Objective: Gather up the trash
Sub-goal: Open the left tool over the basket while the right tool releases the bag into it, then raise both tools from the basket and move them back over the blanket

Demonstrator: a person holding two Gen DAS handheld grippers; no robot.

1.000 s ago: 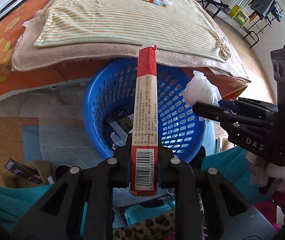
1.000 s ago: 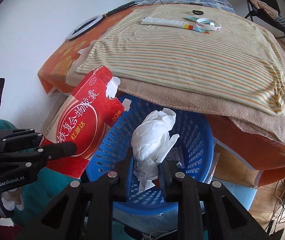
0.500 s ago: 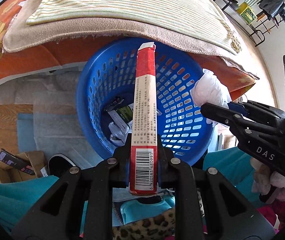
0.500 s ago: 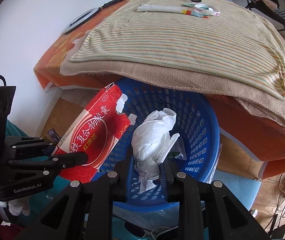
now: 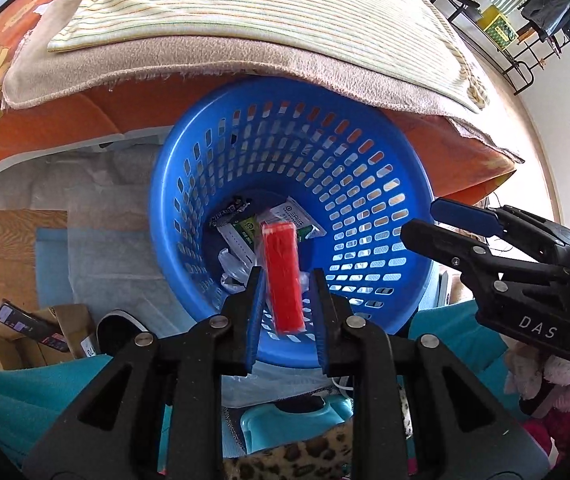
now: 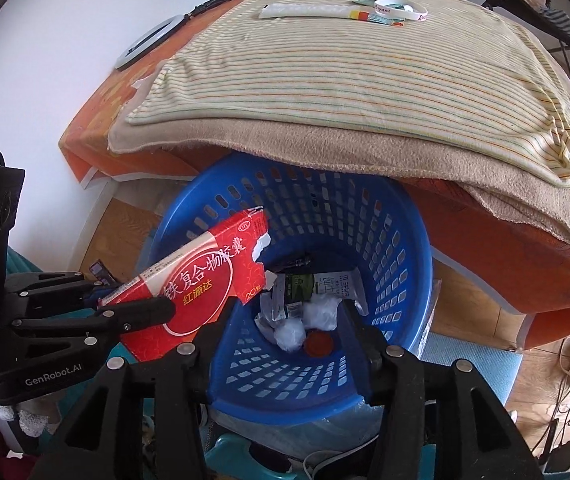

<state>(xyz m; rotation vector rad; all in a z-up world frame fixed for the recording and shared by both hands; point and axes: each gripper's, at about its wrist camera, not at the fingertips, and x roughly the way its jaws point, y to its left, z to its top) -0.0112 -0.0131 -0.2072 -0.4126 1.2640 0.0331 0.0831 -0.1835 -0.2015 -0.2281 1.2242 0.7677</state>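
A blue perforated basket (image 5: 365, 184) stands on the floor under the bed's edge, with wrappers (image 5: 285, 220) in its bottom. My left gripper (image 5: 285, 276) hangs over its near rim with its jaws opening. The red medicine box (image 5: 283, 276) is blurred and loose between the pads, slipping down into the basket. In the right wrist view the box (image 6: 205, 288) tilts at the left gripper (image 6: 133, 300). My right gripper (image 6: 285, 316) is over the basket (image 6: 405, 248), jaws opening, nothing between them. The white tissue wads (image 6: 291, 334) lie at the bottom beside a red disc (image 6: 319, 342).
The bed's beige blanket and striped cloth (image 6: 345, 72) overhang the basket's far rim. A tube (image 6: 309, 10) and a wristband (image 6: 401, 10) lie on the cloth. A cardboard box with a phone (image 5: 25, 320) sits on the floor left of the basket.
The right gripper spread its jaws and the tissue fell into the basket. The red box, gripped upright before, has come loose from the left pads and is dropping. Both views sank closer to the basket.
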